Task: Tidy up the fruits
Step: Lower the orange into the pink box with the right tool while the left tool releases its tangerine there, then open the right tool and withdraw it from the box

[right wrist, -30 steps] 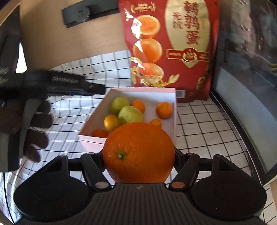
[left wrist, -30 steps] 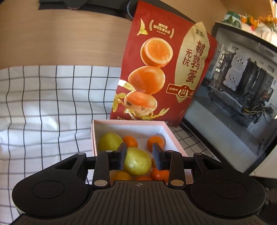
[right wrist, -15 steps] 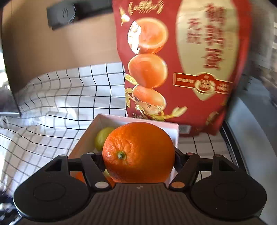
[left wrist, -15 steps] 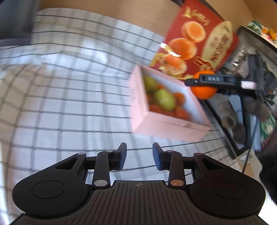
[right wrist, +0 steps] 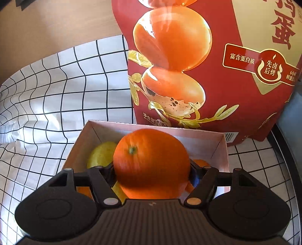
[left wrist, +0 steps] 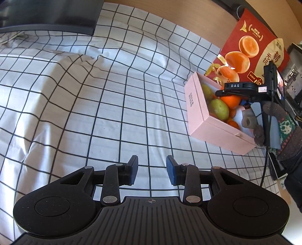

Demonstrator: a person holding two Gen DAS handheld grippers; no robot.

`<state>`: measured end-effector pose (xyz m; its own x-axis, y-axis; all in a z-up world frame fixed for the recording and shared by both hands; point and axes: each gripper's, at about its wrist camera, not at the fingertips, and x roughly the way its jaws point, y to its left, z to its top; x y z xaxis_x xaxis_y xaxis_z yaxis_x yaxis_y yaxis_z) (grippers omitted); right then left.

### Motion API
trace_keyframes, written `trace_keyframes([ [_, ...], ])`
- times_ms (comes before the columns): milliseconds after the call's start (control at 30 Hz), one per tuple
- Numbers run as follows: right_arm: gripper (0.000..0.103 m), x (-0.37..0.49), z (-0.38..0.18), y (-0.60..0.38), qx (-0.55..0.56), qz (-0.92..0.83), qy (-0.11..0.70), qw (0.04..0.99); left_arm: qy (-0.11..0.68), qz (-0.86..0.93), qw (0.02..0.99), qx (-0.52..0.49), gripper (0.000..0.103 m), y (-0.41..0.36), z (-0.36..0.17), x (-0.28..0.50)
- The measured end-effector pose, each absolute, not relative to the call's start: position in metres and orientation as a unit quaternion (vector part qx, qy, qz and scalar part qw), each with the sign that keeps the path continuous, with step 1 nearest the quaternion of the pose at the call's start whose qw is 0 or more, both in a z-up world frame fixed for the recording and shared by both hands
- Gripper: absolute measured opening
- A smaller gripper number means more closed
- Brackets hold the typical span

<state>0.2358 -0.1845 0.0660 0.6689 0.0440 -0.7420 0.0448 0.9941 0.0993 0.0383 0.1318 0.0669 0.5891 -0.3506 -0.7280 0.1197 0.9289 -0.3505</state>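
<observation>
While the right gripper [right wrist: 152, 172] hangs over the pink box [right wrist: 220, 150], its jaws pinch a large orange [right wrist: 151, 165] from both sides, pads pressed to the skin and stem end facing the camera. Orange sits above the box interior, slightly toward the near wall; whether it touches the fruit beneath cannot be told. Under and beside it: a yellow-green fruit [right wrist: 101, 155] against the left wall, and slivers of small orange fruit low in the box near the fingers.

Left gripper [left wrist: 152, 169] carries nothing. Jaws spread a little, a plain gap between the blue pads, only checked cloth [left wrist: 94, 105] below. It hovers over the middle of the cloth, well apart from the box.

From the left wrist view, the pink box [left wrist: 217, 130] lies toward the cloth's right edge, open top, holding two yellow-green fruits and several small oranges. Right gripper [left wrist: 229, 93] reaches in from the right with the large orange [left wrist: 230, 100] under its fingers. A person's hand [left wrist: 268, 120] in a dark, patterned knit glove holds that tool.

Red snack bag [right wrist: 217, 75] printed with eggs stands upright just behind the box, at the cloth's far right corner. Dark flat object [left wrist: 49, 17] lies at the cloth's far left edge.
</observation>
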Motion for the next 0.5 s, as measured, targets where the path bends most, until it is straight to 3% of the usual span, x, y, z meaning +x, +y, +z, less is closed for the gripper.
trace_keyframes([
  [500, 0.073, 0.158, 0.094, -0.197, 0.050, 0.008, 0.339, 0.939, 0.423, -0.164, 0.889, -0.057, 0.036, 0.096, 0.052, 0.047],
])
